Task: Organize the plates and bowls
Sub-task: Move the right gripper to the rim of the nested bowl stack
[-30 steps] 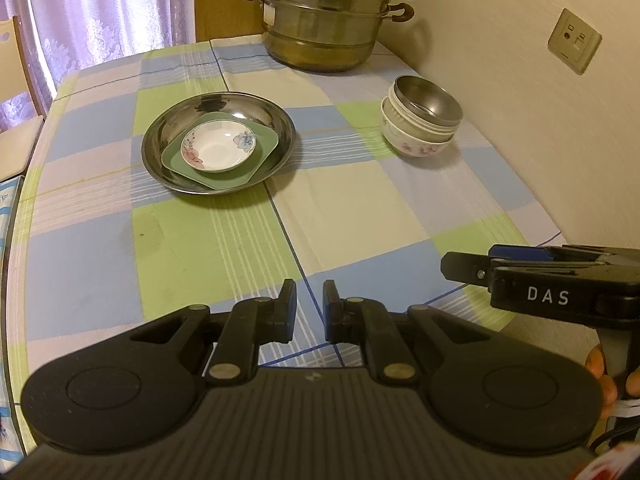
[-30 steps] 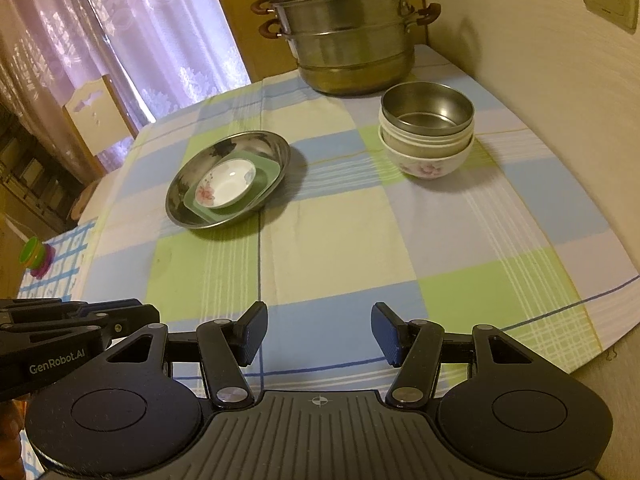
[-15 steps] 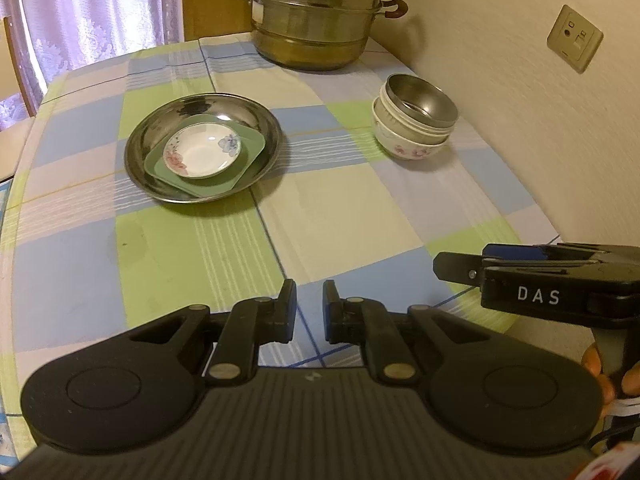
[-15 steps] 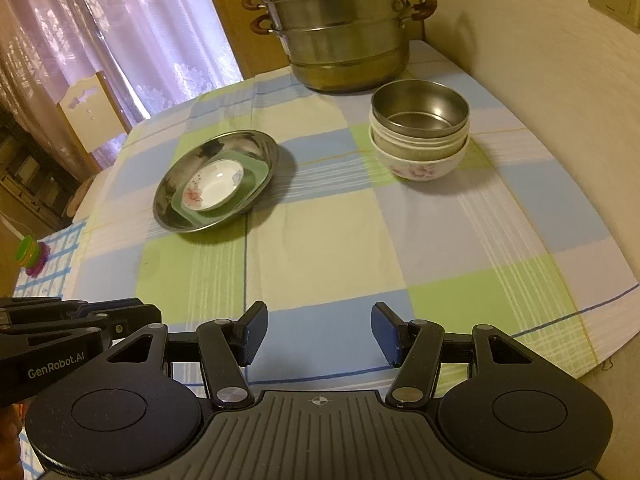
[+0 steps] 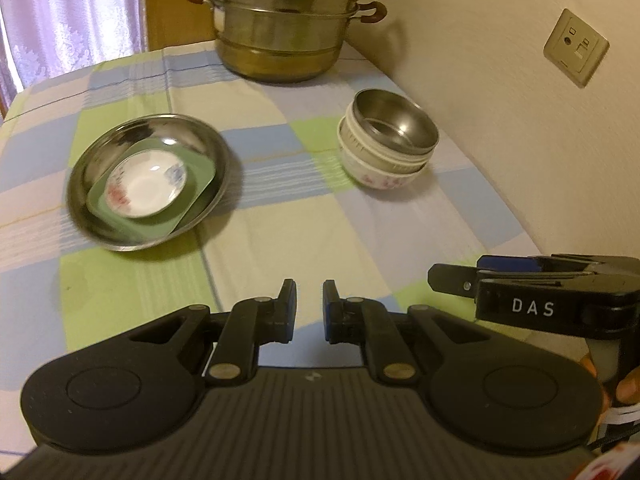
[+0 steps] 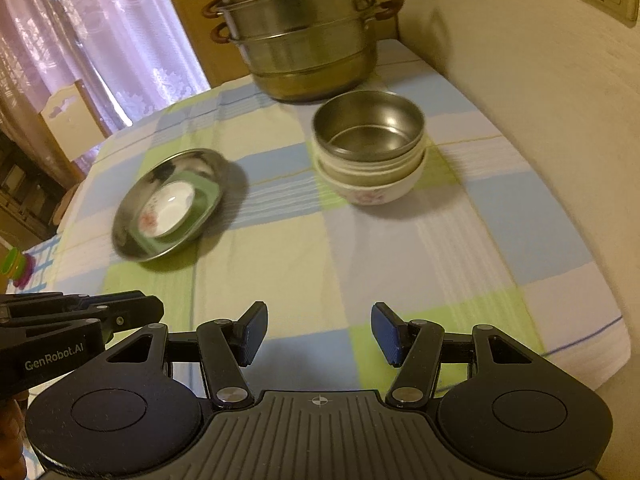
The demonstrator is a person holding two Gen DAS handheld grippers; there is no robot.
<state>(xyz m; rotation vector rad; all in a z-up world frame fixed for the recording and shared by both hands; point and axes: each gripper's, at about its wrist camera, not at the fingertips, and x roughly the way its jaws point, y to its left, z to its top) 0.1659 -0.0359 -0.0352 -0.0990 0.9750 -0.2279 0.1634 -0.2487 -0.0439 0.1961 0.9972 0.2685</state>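
Bowls are sitting nested in a stack point(image 6: 370, 160) on the checked cloth of the worktop point(image 6: 360, 264) near the wall, a steel bowl point(image 5: 394, 126) on top and a flowered bowl point(image 6: 374, 194) at the bottom. Well apart to the left, a wide steel plate point(image 5: 148, 180) is carrying a green square plate point(image 5: 200, 168) with a small white dish point(image 5: 146, 184) lying on it. A tiered steamer pot point(image 5: 284, 20) is standing behind both. The left gripper point(image 5: 310, 306) is hovering with its jaws narrow and empty; the right gripper point(image 6: 319, 332) is hovering with its jaws wide, gripping nothing.
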